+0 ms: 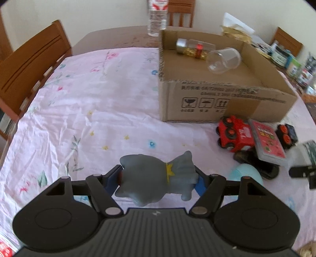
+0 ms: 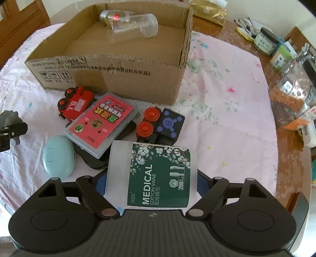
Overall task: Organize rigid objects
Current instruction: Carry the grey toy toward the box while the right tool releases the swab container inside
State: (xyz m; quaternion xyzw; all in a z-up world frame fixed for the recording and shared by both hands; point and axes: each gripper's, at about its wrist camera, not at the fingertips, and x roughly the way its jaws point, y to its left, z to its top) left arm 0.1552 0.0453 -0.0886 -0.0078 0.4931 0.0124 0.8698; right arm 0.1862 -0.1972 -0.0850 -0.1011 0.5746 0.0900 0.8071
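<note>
My left gripper (image 1: 158,178) is shut on a grey elephant figurine (image 1: 156,178), held above the pink cloth in front of an open cardboard box (image 1: 227,106). My right gripper (image 2: 152,178) is shut on a green-and-white medical cotton swab tub (image 2: 154,174), above the pile of objects. The box (image 2: 126,79) holds a clear cup (image 2: 136,27) and a silver-capped vial (image 2: 112,15). On the cloth lie a red toy train (image 2: 75,104), a pink card case (image 2: 102,122), a black toy car with red wheels (image 2: 160,124) and a teal oval case (image 2: 59,156).
A water bottle (image 1: 158,17) stands behind the box. Wooden chairs (image 1: 33,65) line the left and far sides. Jars, packets and boxes (image 2: 286,65) crowd the table's right edge. The left gripper shows at the left edge of the right wrist view (image 2: 11,128).
</note>
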